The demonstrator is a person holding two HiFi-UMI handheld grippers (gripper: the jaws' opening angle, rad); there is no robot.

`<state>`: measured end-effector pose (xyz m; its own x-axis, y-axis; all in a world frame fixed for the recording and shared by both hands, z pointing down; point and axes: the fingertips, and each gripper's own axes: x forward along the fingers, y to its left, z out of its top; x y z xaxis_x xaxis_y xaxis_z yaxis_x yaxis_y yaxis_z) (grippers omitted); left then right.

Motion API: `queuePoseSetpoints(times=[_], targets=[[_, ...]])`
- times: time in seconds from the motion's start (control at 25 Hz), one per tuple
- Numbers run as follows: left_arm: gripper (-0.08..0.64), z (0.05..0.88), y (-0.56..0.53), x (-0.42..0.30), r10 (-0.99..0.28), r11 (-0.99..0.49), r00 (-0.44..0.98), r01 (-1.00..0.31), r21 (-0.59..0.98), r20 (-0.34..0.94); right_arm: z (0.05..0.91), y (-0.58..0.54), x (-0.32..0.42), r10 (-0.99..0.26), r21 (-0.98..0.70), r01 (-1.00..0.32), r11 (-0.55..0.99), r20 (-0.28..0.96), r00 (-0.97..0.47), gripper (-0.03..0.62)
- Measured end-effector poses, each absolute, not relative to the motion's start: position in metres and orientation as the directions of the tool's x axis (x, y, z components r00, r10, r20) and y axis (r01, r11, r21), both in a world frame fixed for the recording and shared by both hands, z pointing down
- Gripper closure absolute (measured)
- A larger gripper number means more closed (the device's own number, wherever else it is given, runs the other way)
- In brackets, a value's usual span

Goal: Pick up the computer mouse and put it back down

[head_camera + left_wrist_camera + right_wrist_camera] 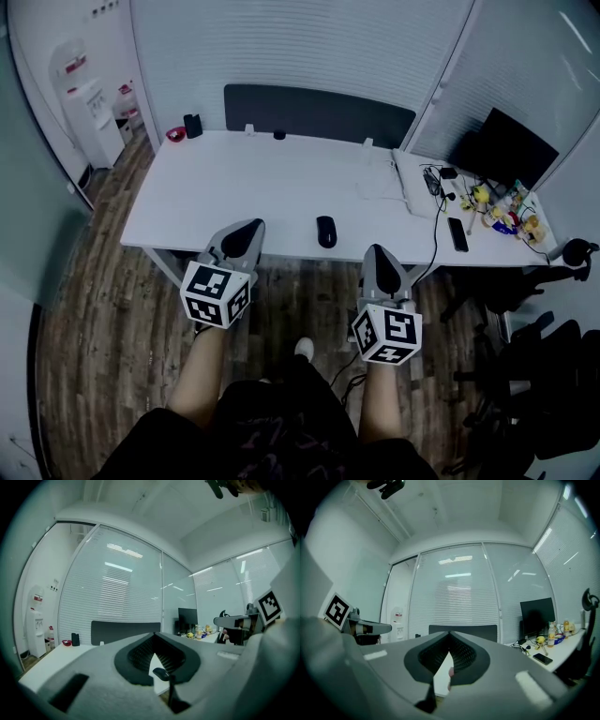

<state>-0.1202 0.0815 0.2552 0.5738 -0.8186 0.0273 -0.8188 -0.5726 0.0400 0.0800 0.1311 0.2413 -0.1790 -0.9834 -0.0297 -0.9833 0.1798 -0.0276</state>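
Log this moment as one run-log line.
stage: before pickup | computer mouse: on white desk, untouched | left gripper: shut, empty | right gripper: shut, empty

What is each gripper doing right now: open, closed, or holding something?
Left gripper: closed, holding nothing.
Right gripper: closed, holding nothing; the mouse lies untouched on the desk.
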Motion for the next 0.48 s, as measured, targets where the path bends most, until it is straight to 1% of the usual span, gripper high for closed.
queuePoseSetpoints(times=[0.36, 0.48], targets=[[0.56, 0.264, 0.046, -0.11, -0.82, -0.569, 0.571, -0.821, 0.038, 0.051, 0.259, 0.093, 0.09, -0.981, -0.053, -0.98, 0.194, 0.009, -0.195, 0.585], [0.56, 0.276, 0.029, -0.104, -0.822, -0.562, 0.564, -0.826, 0.045, 0.076, 0.272, 0.075, 0.096, -0.979, -0.066, -0.978, 0.199, 0.035, -0.202, 0.584]])
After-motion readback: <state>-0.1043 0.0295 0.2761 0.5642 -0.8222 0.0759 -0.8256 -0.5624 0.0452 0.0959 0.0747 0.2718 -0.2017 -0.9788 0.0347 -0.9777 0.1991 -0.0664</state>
